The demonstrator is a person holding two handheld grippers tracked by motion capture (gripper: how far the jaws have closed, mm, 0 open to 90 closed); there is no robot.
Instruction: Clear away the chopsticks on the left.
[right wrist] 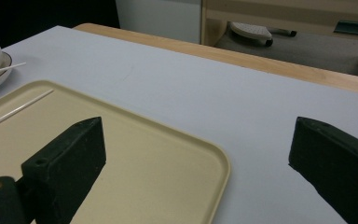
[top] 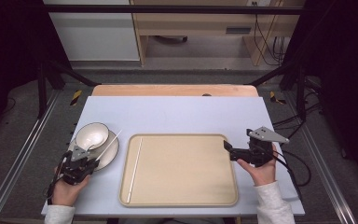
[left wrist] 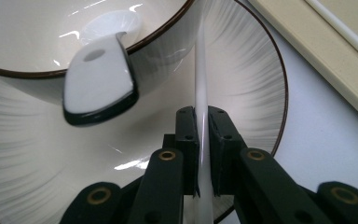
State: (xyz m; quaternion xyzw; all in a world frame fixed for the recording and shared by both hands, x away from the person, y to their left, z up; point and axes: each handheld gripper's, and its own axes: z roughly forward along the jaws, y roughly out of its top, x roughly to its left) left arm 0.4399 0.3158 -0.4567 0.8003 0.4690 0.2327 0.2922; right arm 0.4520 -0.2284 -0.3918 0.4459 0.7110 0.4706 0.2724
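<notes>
White and slender, a chopstick (left wrist: 201, 93) is pinched between the black jaws of the left gripper (left wrist: 203, 144), which have closed tight onto it near its lower end. It lies slanted across the ribbed plate (left wrist: 256, 84), beside the brown-rimmed bowl (left wrist: 37, 32) that stands on the plate and holds a white spoon (left wrist: 100, 84). In the high view the left hand (top: 67, 186) sits low at the near left of the table, forearm coming up from the bottom edge, its gripper angled forward and right toward the plate. A second chopstick (top: 135, 168) lies along the left side of the beige tray (top: 214, 196). The right hand (top: 261, 170) holds the right gripper (top: 227, 148) just beside the tray's right rim, pointing left toward it, jaws wide apart with nothing between them.
</notes>
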